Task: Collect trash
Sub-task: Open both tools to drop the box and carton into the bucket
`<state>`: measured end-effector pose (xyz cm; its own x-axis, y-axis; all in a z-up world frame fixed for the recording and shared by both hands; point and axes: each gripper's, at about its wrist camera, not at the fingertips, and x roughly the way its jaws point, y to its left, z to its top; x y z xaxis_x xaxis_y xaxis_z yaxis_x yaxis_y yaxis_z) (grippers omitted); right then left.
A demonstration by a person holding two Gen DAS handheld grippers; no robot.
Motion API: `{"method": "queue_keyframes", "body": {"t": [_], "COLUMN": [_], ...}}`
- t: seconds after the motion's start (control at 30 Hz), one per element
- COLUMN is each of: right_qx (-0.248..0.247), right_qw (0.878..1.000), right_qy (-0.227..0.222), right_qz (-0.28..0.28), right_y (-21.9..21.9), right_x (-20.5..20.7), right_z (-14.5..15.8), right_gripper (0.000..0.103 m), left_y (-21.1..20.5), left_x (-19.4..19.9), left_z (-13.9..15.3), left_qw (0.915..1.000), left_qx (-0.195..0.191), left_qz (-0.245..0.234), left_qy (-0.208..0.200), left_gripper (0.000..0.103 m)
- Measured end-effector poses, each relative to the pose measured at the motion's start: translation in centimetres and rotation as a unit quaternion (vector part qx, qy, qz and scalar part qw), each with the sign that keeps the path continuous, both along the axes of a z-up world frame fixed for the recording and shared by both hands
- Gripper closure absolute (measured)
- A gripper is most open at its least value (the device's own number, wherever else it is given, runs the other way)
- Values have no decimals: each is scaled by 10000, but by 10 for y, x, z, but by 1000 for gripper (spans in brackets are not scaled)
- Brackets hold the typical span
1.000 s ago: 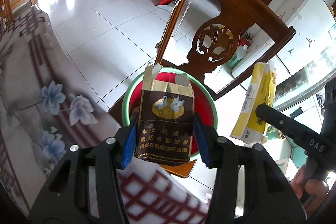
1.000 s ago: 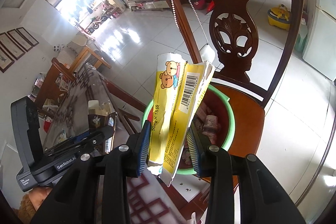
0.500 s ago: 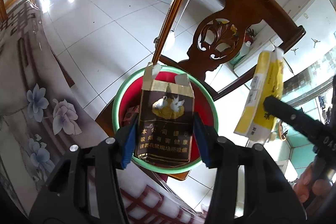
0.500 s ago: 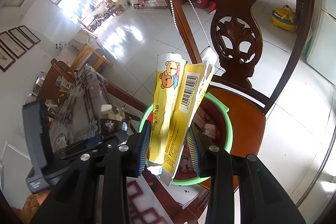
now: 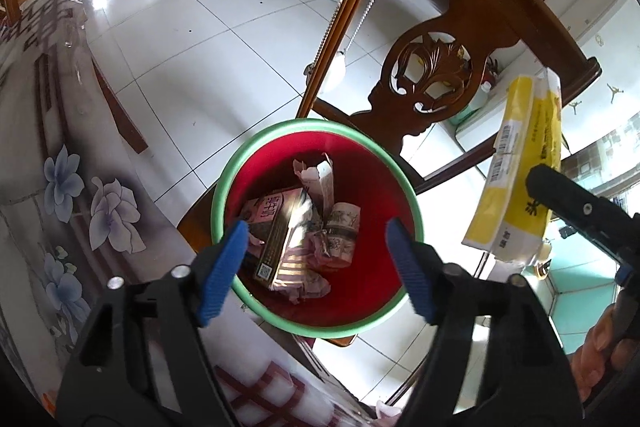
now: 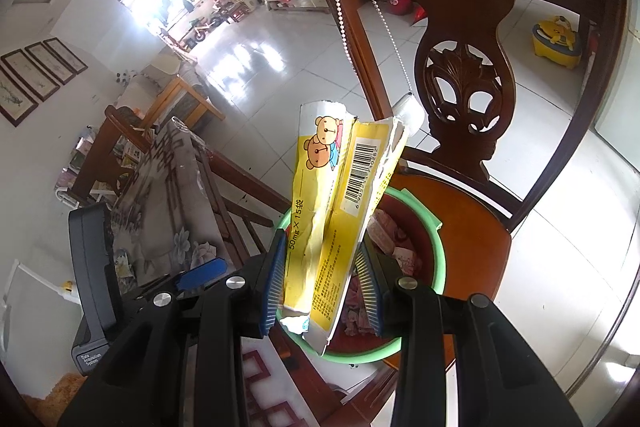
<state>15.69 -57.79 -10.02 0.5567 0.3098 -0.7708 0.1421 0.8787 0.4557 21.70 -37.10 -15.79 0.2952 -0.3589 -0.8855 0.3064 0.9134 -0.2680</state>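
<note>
- Left tongs (image 5: 316, 259) are spread wide with nothing between the blue tips, right above the bin (image 5: 240, 163).
- Right tongs (image 6: 322, 283) squeeze a yellow packet (image 6: 340, 211) with a bear picture and a bar code; the packet stands up tall, over the near rim of the bin.
- Behind the bin rises the carved back of a wooden chair (image 5: 436, 75), and a white bead string (image 5: 360, 23) hangs down one chair post.
- The bin sits on the chair seat, just past the edge of the counter (image 5: 60, 163) with its flower cloth.
- Beyond the chair is a wide white tile floor (image 5: 192, 15) with lots of room.
- The bin is red inside with a green rim. In it lie a dark cigarette box (image 5: 286, 247) tipped on its side, a small carton and some crumpled paper; I can't quite tell what the pink scraps are.
</note>
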Motion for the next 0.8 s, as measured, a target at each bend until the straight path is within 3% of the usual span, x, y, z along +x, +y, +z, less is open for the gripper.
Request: {"method": "queue_keyframes", "body": {"t": [0.4,0.53,0.63,0.7,0.8], "right_qx": [95,114,176,263,346], "right_qw": [9996,9994,9993,9993,9993], "right_qy": [72,80,80,105,110], "right_qz": [257,327,322,242,127], "right_y": [0,3,3,3,3], "right_x": [14,20,24,26,28], "right_z": [-9,-10,-12,-14,-14], "right_gripper": [69,66,54,29,26], "left_y": [15,27,47,60,77], "left_x": [-10,-22,-31,-35,-41], "left_z": [13,16,21,24,27], "left_qw": [9994,9994,9981,9968,9948], "left_qx": [-117,26,8,-32,-24], "left_qz": [323,345,609,794,1014], "left_qy": [-51,-62,-79,-88,-114], "left_gripper": [21,20,20,20,19]}}
